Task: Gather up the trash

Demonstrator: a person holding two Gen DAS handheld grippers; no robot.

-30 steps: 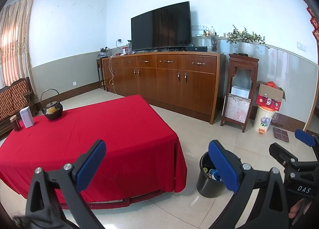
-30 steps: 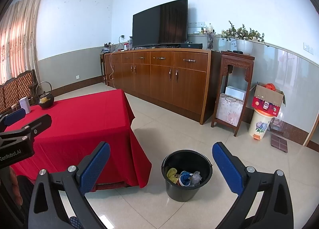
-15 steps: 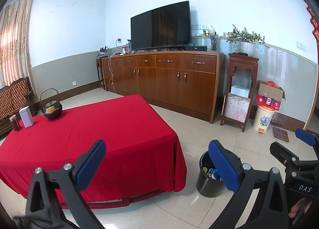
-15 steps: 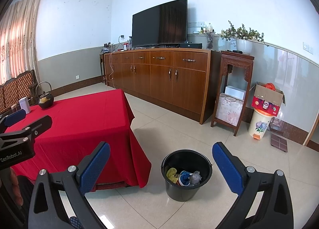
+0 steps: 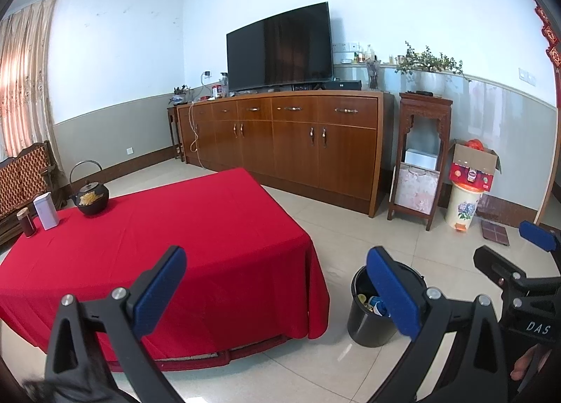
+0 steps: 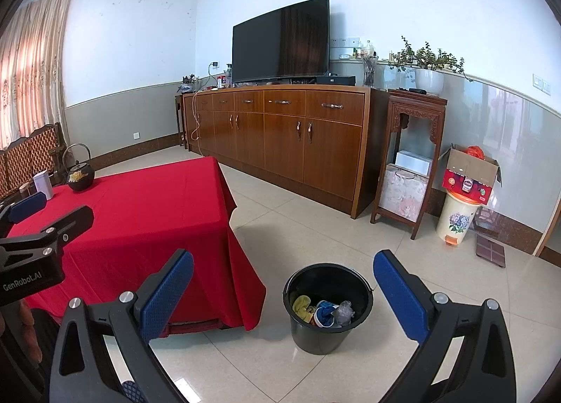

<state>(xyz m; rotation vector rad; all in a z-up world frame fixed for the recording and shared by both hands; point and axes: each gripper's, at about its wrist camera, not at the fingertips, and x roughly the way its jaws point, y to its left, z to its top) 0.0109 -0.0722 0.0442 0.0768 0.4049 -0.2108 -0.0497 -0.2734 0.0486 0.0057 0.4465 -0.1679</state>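
Note:
A black trash bucket (image 6: 328, 327) stands on the tiled floor right of the red-clothed table (image 6: 140, 213). It holds yellow, blue and clear trash (image 6: 324, 311). It also shows in the left wrist view (image 5: 368, 329), partly behind my finger. My right gripper (image 6: 282, 297) is open and empty, held above and in front of the bucket. My left gripper (image 5: 275, 292) is open and empty, over the table's near right corner (image 5: 280, 262). The right gripper shows at the right edge of the left view (image 5: 519, 269).
A black teapot (image 5: 90, 197), a white tin (image 5: 46, 210) and a dark jar (image 5: 26, 226) stand at the table's far left. A wooden sideboard (image 6: 280, 133) with a TV lines the back wall. A wooden stand (image 6: 406, 161), flowered bin (image 6: 455, 217) and cardboard box (image 6: 470, 175) stand at right.

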